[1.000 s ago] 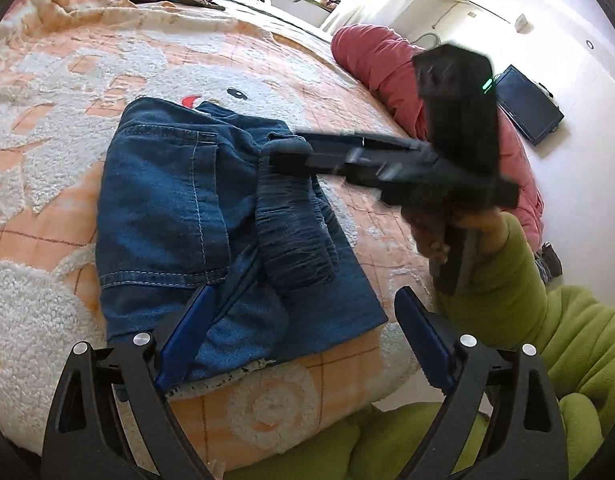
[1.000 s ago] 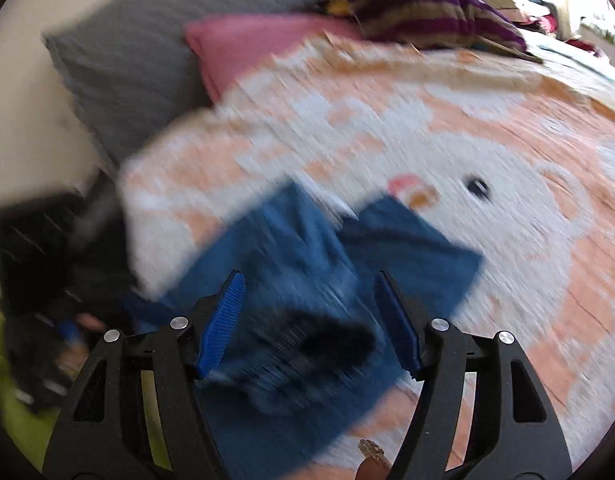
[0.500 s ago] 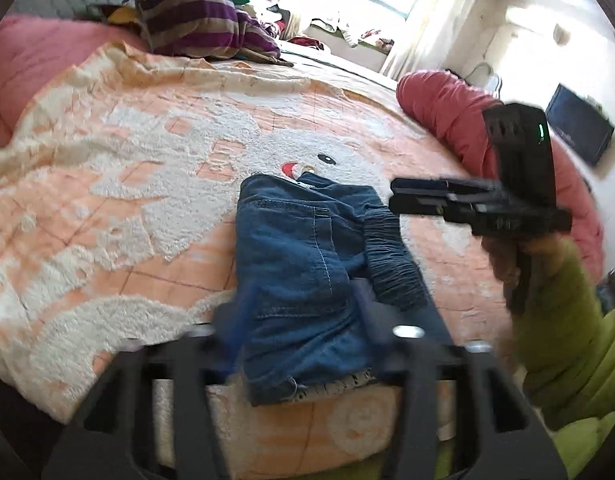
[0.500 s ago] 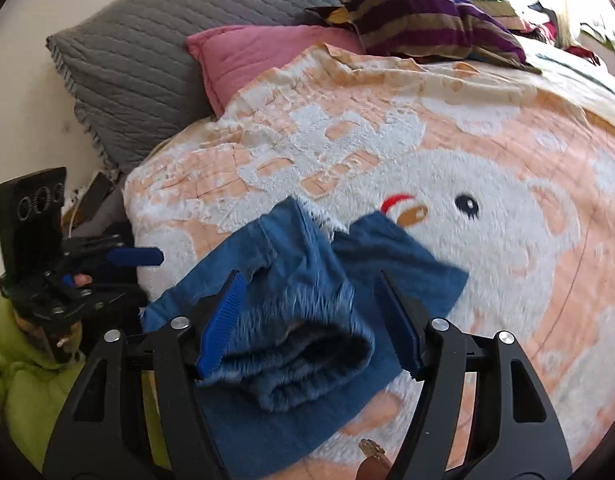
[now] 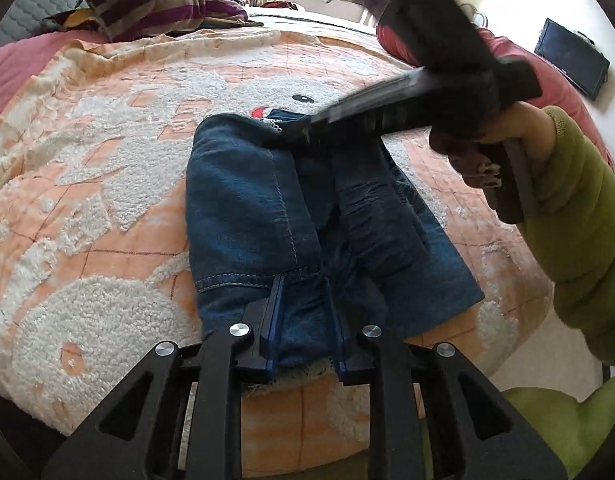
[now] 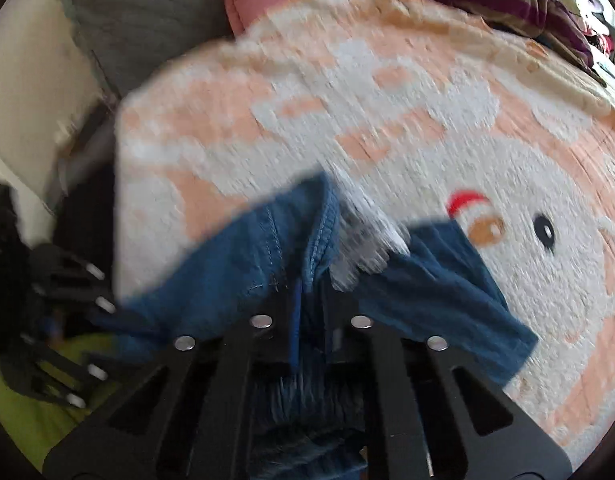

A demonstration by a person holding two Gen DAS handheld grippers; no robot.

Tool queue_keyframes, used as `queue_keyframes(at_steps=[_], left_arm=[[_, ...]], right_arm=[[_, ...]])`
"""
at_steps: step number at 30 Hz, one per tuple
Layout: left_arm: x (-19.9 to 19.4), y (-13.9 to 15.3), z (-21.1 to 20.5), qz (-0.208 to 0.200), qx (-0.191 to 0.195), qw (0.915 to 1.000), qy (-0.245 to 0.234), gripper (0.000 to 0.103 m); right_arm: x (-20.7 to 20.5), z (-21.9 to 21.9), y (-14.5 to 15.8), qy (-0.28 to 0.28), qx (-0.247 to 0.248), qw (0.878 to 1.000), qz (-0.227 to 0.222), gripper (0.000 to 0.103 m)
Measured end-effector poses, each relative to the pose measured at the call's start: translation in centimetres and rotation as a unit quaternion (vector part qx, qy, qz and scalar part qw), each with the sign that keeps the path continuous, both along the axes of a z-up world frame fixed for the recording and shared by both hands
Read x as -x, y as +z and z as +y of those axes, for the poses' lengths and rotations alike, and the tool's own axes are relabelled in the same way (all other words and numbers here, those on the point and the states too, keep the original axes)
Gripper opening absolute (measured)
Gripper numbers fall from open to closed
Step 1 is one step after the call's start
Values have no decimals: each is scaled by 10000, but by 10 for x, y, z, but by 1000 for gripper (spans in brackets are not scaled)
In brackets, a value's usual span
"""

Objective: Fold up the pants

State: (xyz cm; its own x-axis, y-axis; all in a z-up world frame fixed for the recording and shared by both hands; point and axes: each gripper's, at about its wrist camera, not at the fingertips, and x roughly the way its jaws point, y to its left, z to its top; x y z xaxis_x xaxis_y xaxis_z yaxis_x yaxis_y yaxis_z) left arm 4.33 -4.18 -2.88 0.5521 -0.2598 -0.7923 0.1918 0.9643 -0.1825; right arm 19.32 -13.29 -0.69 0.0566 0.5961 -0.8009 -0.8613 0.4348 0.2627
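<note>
Blue denim pants [image 5: 307,216] lying on an orange-and-white fleece blanket [image 5: 107,200] near the bed's front edge, already folded into a compact bundle, dark ribbed waistband [image 5: 371,208] on top toward the right. Both ends being taken at once.

Left gripper [image 5: 305,320] at the near edge of the bundle, jaws closing, denim between the blue pads and bunched there; pads look to be touching cloth on both sides. Right gripper [image 6: 311,312] reaching in from the opposite side, jaws drawn nearly together, pinching a fold of denim and what seems the fuzzy waistband lining; much motion blur in the right wrist view, so the exact layers caught cannot be told. Same right gripper visible from the left wrist view as a dark blurred body crossing above the far end of the pants, held by a hand [image 5: 503,140] in a green sleeve [image 5: 579,216].

Step in hand, judged: securing 2 grips for 1 more fold, or for lifting the bundle whole. Next move probably calls for a firm left pinch first, then raising both ends together and level, keeping the layers from slipping apart, and bringing 1 end over the other or setting the bundle down squarely.
</note>
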Motion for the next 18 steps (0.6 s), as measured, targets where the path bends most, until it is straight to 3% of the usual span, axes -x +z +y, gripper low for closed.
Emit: queue_keyframes(at_steps=[3,8,13,16,18], left_arm=[[1,1,1,-18,31,10000,24,20],[1,1,1,-29,55,10000,36,20],[2,3,2,-26,54,10000,33,20],[2,3,3,-20,63,10000,38,20],[3,3,2,-20,49,10000,40,20]], right_arm=[[-6,9,-4,-126,417,9979,-486,3],[-15,12,-29,-236,620,9973,-304,3],[-14,7,-21,-476,487,9970,-375,4],[-12,1,-10,-663,357,9958,-512,23],[-12,-4,-2,-798,233,9951,-539,41]])
